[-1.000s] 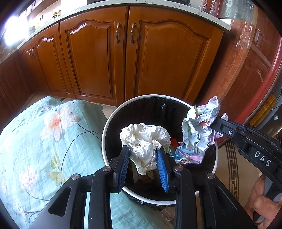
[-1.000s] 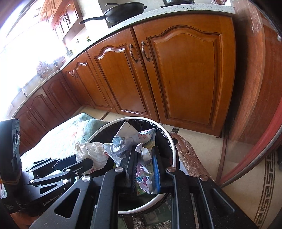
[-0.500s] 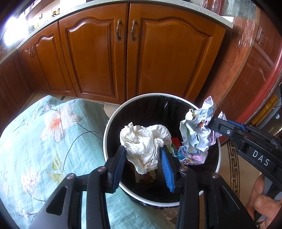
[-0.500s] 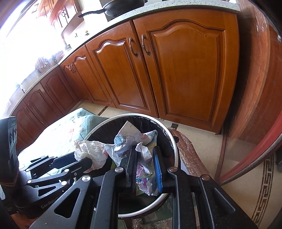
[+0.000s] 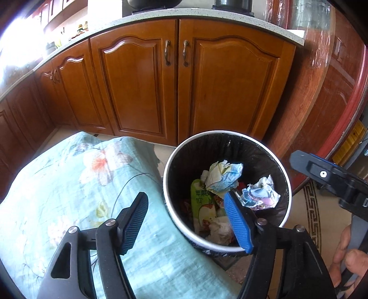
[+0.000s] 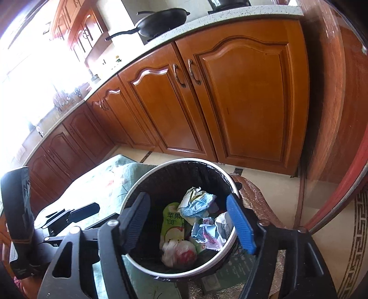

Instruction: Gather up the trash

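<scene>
A round white-rimmed trash bin point(image 5: 284, 177) with a black liner stands on the floor; it also shows in the right wrist view point(image 6: 147, 181). Inside lie crumpled coloured paper point(image 5: 262, 192) point(image 6: 209, 232), a crumpled blue-white wad point(image 5: 224, 176) point(image 6: 197, 203), a green juice pouch point(image 5: 202, 202) point(image 6: 172, 223) and a white plastic wad point(image 5: 219, 228) point(image 6: 177, 250). My left gripper point(image 5: 187, 220) is open and empty above the bin's near-left rim. My right gripper point(image 6: 189, 226) is open and empty above the bin; it also shows in the left wrist view point(image 5: 326, 177).
A teal floral cloth point(image 5: 69, 184) covers a surface left of the bin. Wooden cabinets point(image 5: 174, 80) run behind under a speckled counter with a black pan point(image 6: 161, 21). A red-brown curved panel point(image 5: 322, 92) stands at the right. A patterned mat point(image 6: 255, 197) lies beside the bin.
Both grippers opened and let go: the white crumpled wad and the coloured paper dropped into the bin. Both grippers rose and drew back a little.
</scene>
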Available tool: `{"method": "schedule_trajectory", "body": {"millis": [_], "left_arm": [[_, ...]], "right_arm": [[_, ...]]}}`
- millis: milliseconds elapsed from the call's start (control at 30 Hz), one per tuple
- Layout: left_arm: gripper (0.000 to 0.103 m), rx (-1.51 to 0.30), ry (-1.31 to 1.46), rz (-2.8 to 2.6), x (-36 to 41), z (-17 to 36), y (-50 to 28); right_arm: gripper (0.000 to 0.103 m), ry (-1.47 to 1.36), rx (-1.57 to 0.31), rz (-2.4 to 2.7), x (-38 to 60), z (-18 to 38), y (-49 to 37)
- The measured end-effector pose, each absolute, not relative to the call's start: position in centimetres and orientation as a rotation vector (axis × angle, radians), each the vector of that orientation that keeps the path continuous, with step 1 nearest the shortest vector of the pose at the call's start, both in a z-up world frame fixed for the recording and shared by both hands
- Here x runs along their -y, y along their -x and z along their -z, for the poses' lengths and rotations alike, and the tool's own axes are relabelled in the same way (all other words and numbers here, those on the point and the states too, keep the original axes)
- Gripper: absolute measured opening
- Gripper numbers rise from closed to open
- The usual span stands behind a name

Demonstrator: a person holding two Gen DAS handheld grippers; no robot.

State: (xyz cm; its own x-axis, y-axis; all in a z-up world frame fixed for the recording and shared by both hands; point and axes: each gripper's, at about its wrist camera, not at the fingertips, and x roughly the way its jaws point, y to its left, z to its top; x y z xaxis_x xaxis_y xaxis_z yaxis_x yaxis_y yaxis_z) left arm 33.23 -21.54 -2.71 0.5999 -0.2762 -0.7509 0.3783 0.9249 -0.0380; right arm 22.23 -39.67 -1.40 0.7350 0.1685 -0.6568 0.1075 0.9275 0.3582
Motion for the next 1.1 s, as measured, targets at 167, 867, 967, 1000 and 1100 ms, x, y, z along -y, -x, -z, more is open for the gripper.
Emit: {"method": "schedule_trajectory", "body": {"millis": [167, 867, 967, 1000, 1100], "left_arm": [[0.074, -0.831, -0.054, 0.375, 18.4, 3.0, -30.2], [0.093, -0.547, 0.091, 0.285, 5.9, -0.3, -12.8], [0.096, -0.491, 0.079, 0.253, 4.9, -0.9, -10.3], [0.097, -0.474, 0.074, 0.247, 4.6, -0.9, -9.6], [0.102, -0.413, 0.054, 0.211, 4.0, -0.6, -7.3]], "right_arm": [[0.087, -0.419, -0.71, -0.055, 38.4, 1.0, -19.7], [0.102, -0.356, -0.521, -0.07, 30.4, -2.3, -9.7], [0.103, -0.321, -0.477, -0.067, 29.3, -3.4, -8.2], [0.103, -0.309, -0.453, -0.062, 28.9, -3.8, -7.5], [0.103, -0.274, -0.361, -0.024, 27.9, -4.4, -5.8]]}}
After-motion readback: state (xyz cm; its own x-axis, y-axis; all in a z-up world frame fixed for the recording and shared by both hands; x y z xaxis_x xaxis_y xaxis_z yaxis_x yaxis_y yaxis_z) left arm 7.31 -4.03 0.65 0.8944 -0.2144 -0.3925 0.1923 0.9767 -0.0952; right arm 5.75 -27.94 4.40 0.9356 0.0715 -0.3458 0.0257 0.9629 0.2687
